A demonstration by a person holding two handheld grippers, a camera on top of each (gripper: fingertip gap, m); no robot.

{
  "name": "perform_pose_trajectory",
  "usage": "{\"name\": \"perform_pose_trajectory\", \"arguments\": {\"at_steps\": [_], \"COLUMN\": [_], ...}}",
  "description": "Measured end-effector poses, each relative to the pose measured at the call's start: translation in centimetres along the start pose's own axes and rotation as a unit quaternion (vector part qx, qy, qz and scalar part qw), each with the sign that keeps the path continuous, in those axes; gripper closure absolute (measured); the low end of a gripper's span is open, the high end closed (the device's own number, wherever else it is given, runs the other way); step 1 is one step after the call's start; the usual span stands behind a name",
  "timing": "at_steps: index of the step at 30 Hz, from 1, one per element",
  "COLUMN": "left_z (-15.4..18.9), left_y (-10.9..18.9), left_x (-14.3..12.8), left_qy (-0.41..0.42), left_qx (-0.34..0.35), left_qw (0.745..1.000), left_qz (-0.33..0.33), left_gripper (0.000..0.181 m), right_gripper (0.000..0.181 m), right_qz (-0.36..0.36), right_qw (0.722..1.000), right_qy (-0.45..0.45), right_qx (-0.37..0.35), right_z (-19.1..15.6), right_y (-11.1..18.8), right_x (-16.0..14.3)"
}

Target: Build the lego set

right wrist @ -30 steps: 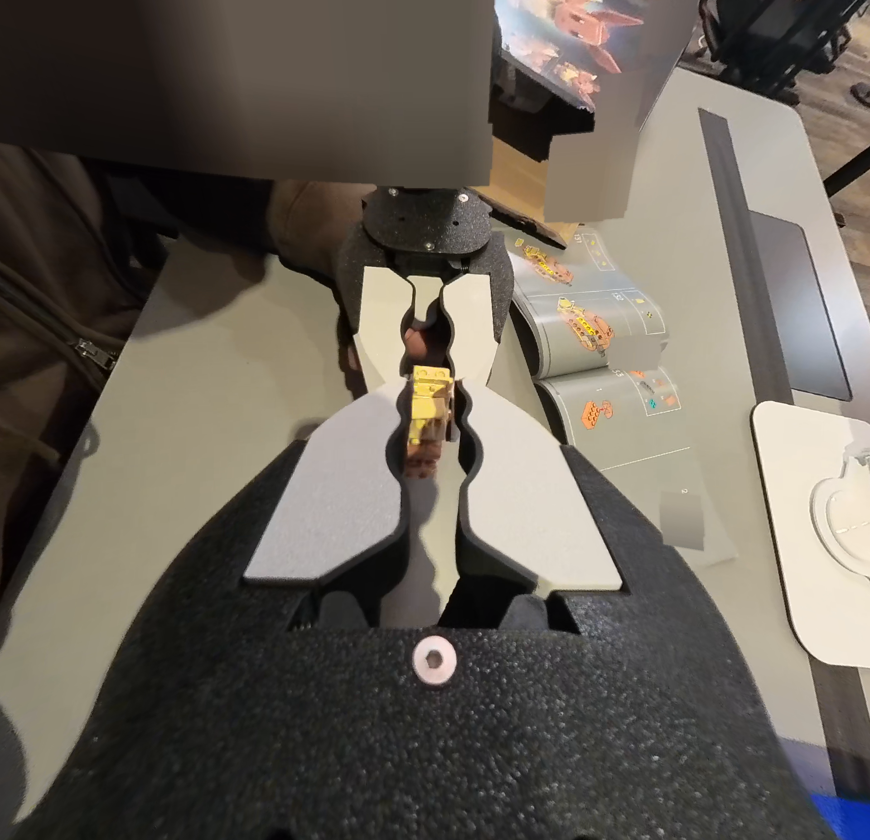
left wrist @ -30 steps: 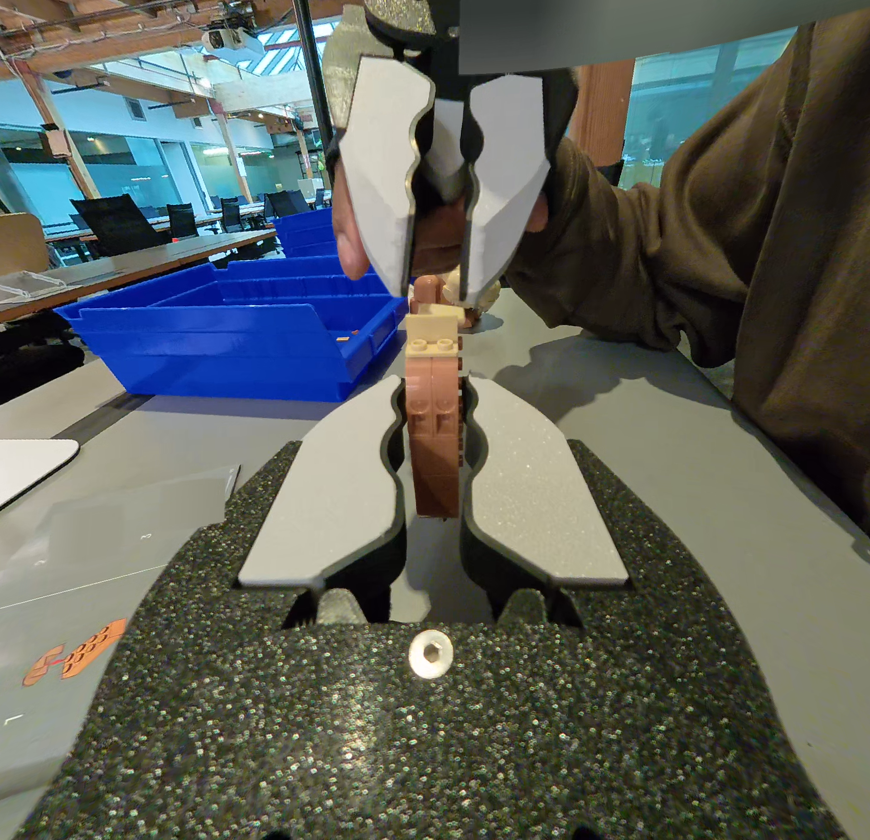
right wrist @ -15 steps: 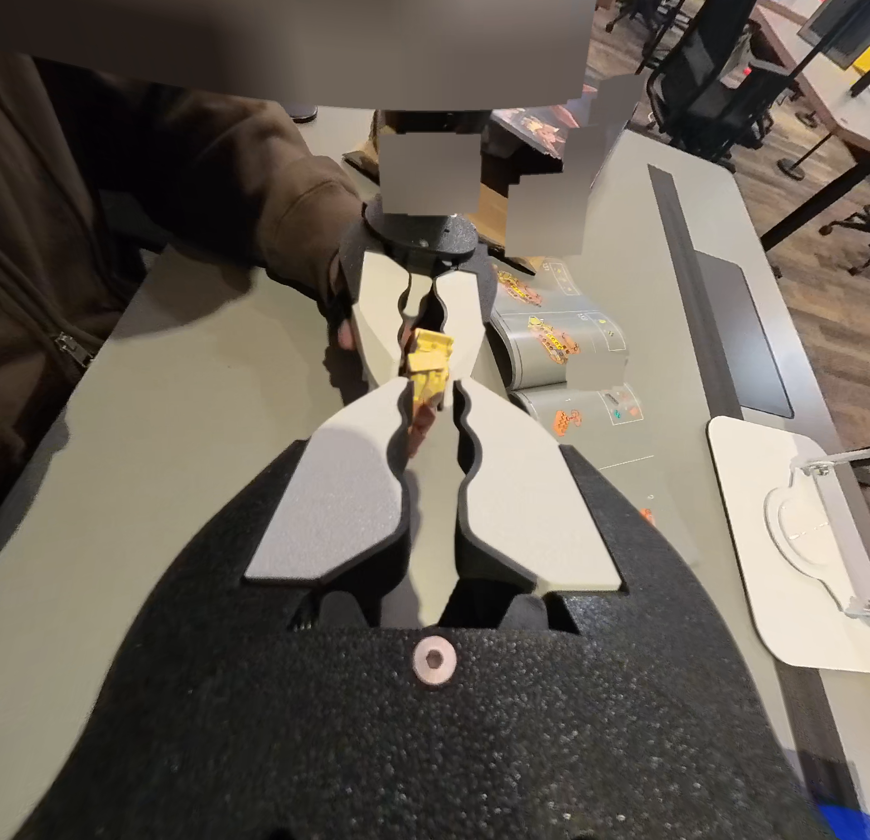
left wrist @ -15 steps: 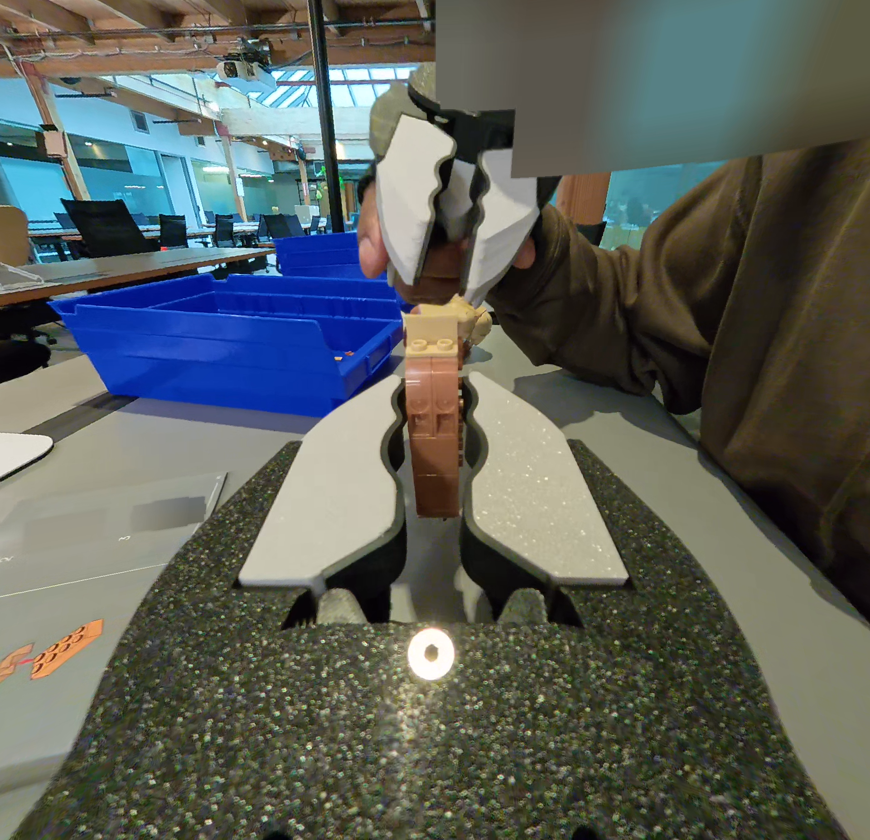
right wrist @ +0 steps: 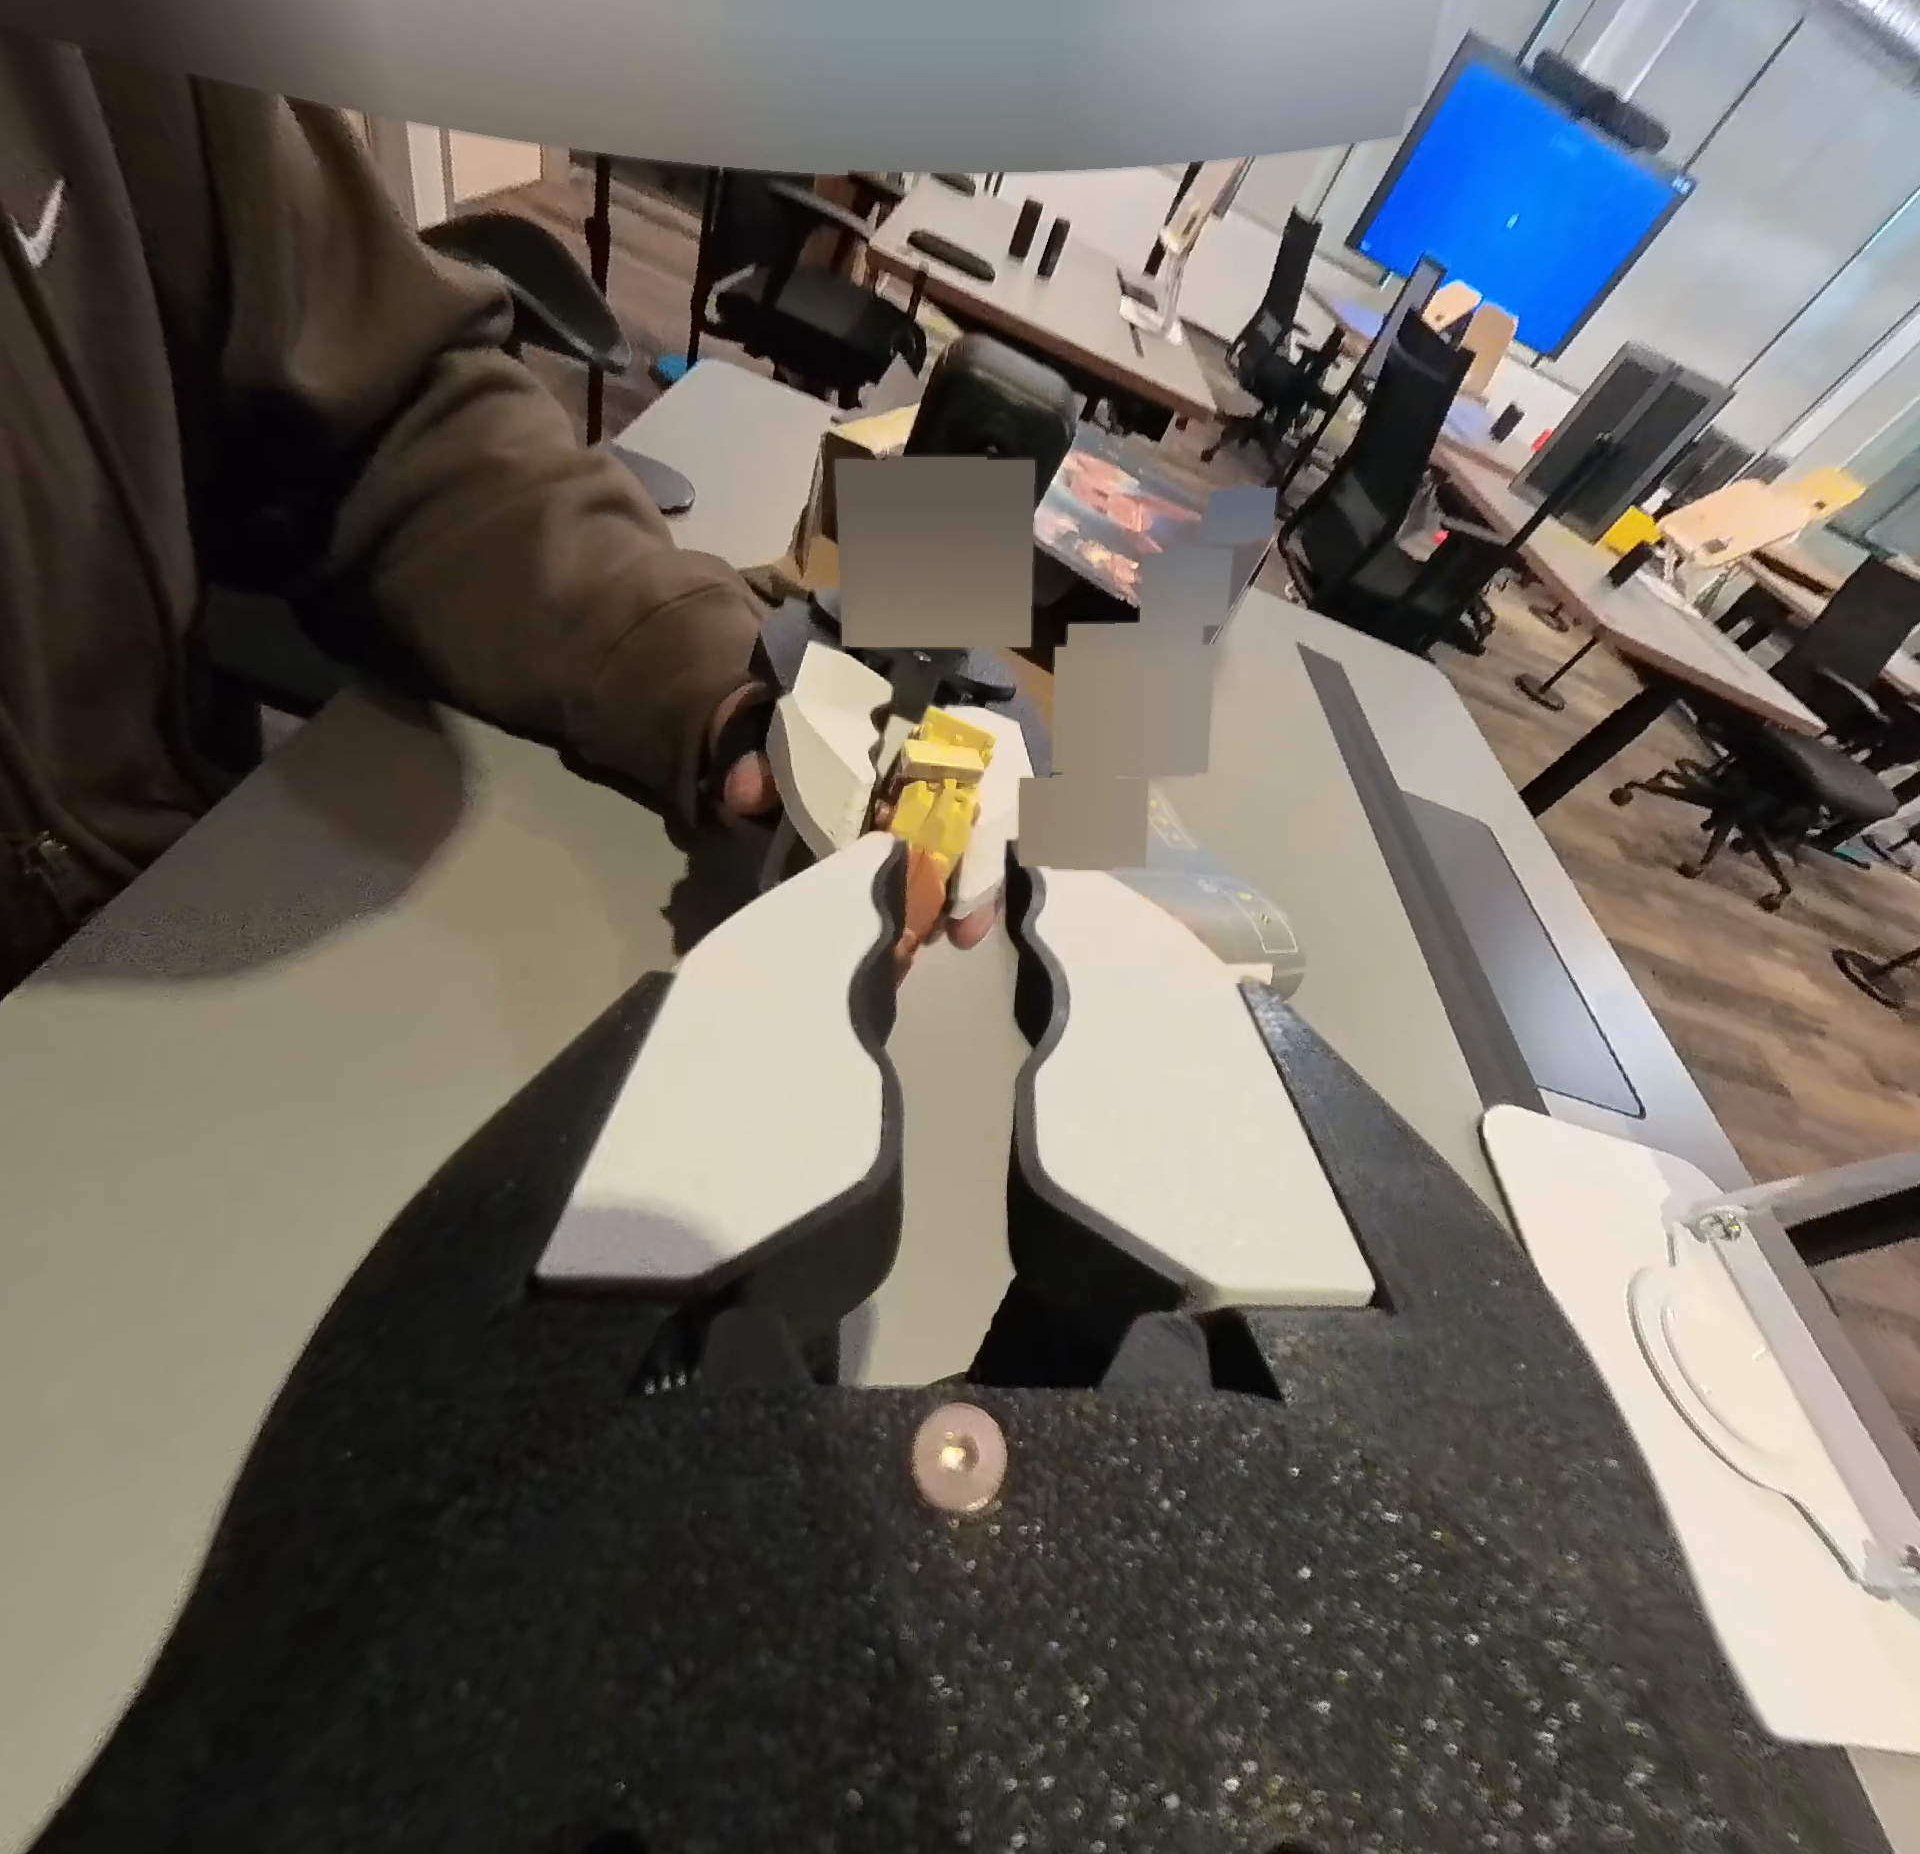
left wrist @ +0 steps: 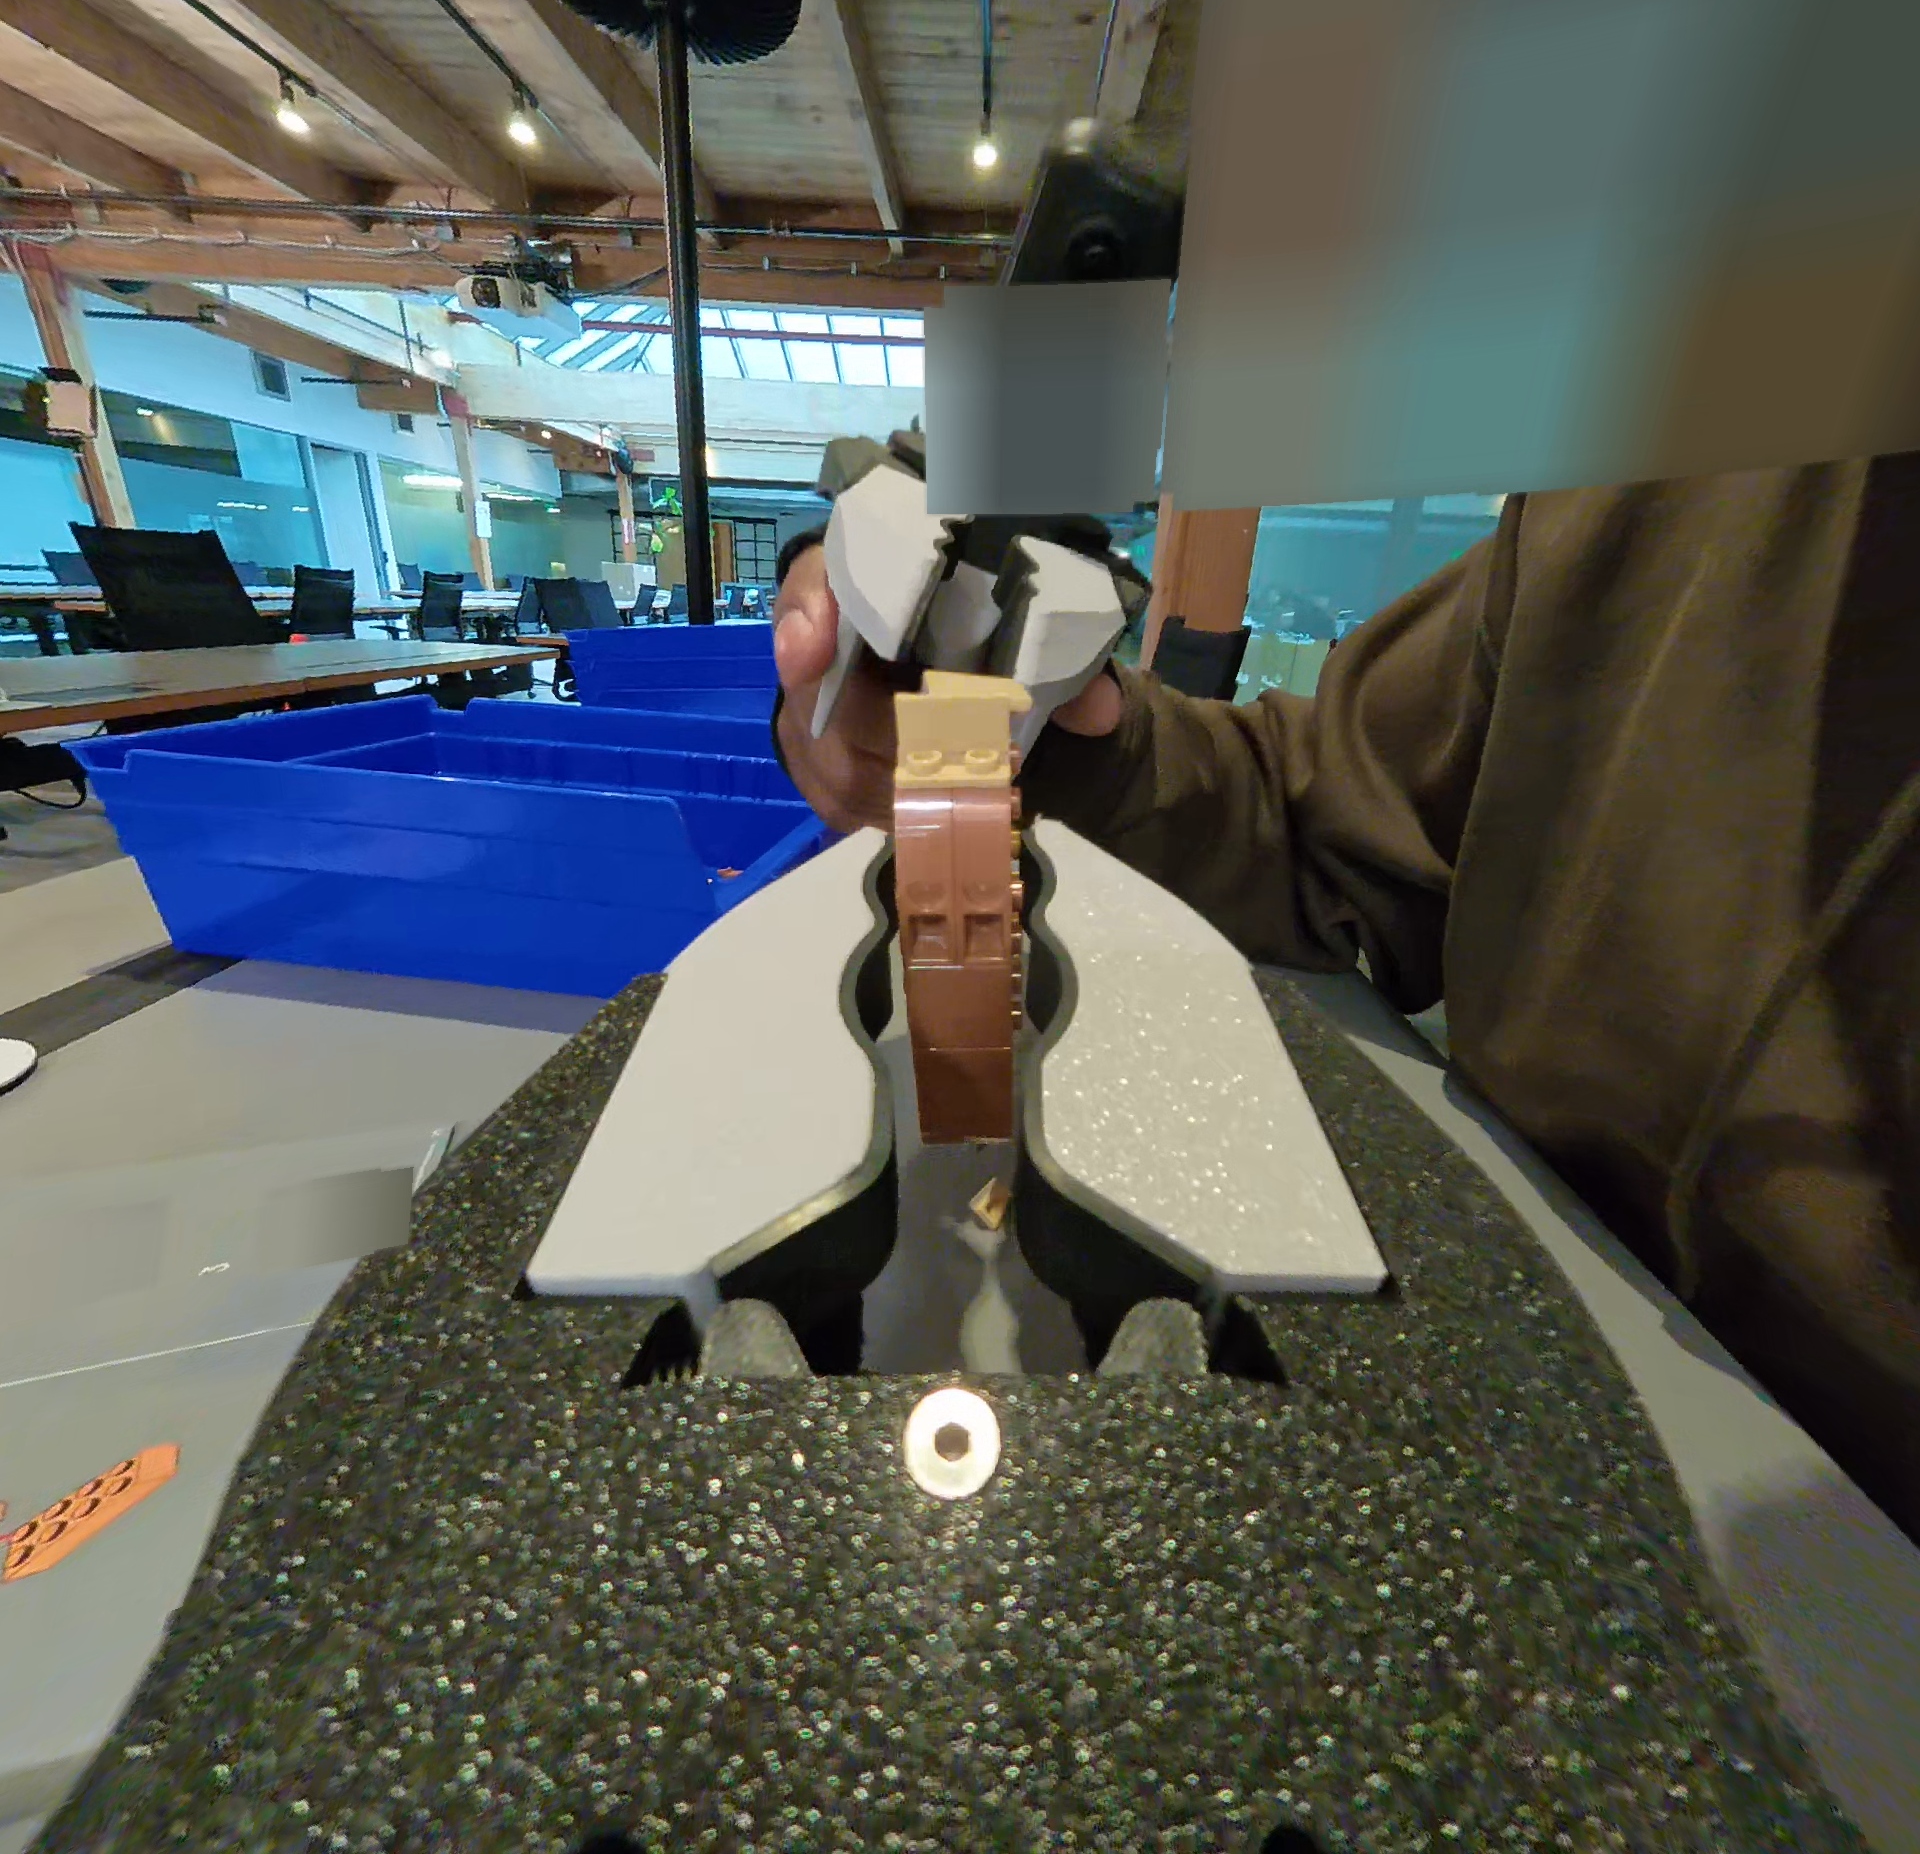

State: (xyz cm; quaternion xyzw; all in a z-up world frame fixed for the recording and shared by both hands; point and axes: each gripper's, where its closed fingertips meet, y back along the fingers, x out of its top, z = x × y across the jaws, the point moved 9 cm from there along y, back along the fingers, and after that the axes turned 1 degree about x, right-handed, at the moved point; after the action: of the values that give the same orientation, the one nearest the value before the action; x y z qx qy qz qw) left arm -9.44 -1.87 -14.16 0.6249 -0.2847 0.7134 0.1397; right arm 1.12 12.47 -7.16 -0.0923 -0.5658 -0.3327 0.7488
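While left gripper (left wrist: 956, 848) clamps brown-and-tan lego assembly (left wrist: 956, 931) upright, clear above grey table (left wrist: 260, 1077), keep your grip steady. Right gripper (right wrist: 951, 869): jaws narrow, nothing held, tips at assembly's tan end. Judgement: align squarely; avoid twisting bricks apart.

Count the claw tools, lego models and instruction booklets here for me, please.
Claw tools: 2, the left gripper and the right gripper
Lego model: 1, brown and tan, clamped in the left gripper
Instruction booklet: 1, mostly hidden behind the right gripper
Total: 4
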Motion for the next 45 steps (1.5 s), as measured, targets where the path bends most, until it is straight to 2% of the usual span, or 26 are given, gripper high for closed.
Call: {"name": "perform_pose_trajectory", "arguments": {"at_steps": [11,21,45], "left_z": [0.1,0.1,-0.2], "left_y": [0.2,0.5,0.4], "left_x": [0.1,0.5,0.2], "left_qy": [0.002,-0.002,-0.001], "left_qx": [-0.002,0.017,0.023], "left_qw": [1.0,1.0,1.0], "left_qz": [0.012,0.025,0.009], "left_gripper": [0.159,0.159,0.159], "right_gripper": [0.158,0.146,0.148], "right_qz": [0.078,0.101,0.078], "right_qw": [0.997,0.992,0.995], "right_qy": [-0.027,-0.076,-0.056], "right_qx": [-0.01,-0.023,-0.034], "right_z": [-0.3,0.3,-0.3], "right_y": [-0.4,-0.9,-1.5], "right_x": [-0.5,-1.5,-1.0]}}
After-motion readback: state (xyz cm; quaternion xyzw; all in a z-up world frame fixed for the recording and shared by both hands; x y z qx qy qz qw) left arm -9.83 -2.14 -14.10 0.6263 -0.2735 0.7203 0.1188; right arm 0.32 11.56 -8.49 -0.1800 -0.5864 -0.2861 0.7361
